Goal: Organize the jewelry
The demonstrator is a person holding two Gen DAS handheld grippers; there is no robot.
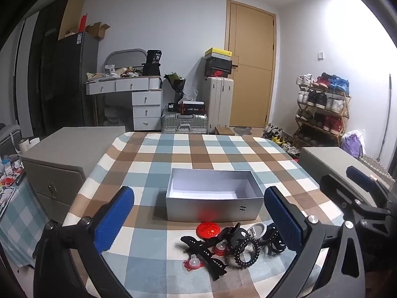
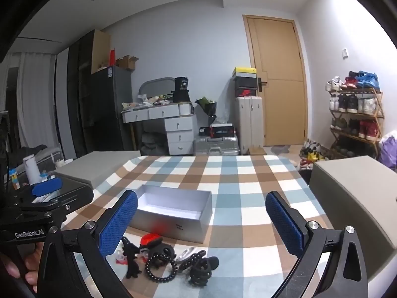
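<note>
Checked tablecloth (image 1: 153, 149), silver box (image 1: 213, 209) (bare inside)

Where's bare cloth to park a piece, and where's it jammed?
Free: the checked cloth beyond the silver box, up to the far edge, and the strip right of the box in the right wrist view. The box is empty inside too. Crowded: the pile of hair clips and bead bracelets in front of the box, between both open claws.

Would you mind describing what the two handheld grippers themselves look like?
Both the left gripper and right gripper have black angular frames with silver bolts and flat fingers faced with dimpled blue pads. White "GenRobot.AI" lettering marks the left one's body. No cables visible.
</note>
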